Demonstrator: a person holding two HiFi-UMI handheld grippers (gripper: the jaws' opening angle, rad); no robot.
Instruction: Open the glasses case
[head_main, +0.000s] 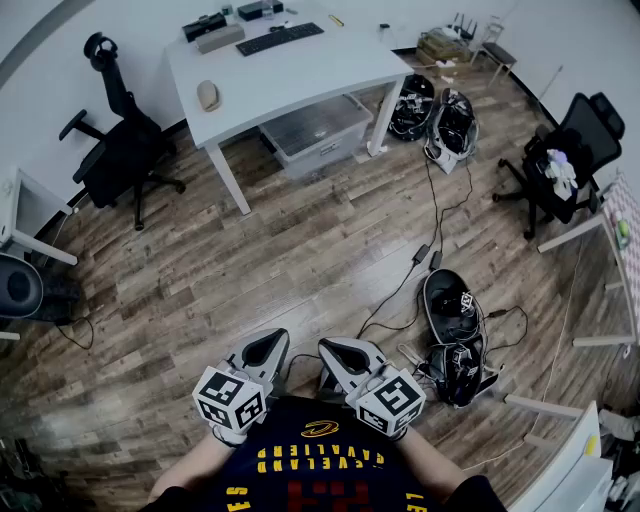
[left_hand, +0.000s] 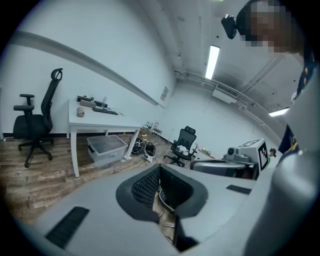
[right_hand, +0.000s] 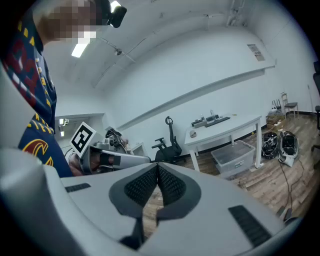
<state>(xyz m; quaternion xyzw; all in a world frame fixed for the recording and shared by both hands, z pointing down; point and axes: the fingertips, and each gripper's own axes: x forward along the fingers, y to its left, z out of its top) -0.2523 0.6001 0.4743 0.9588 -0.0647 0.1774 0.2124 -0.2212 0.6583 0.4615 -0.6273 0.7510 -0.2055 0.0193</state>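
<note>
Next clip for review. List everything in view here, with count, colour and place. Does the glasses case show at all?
desk: one, white, top centre
keyboard: one, black, on the desk
storage bin: one, grey, under the desk
office chair: two, black, one left of the desk, one at far right
bag: a dark pair by the desk's right leg, another open on the floor at lower right
cable: black, across the wood floor
glasses case: none in view
shirt: one, dark with yellow lettering, bottom edge
left hand-held gripper: grey, shut, empty
right hand-held gripper: grey, shut, empty
</note>
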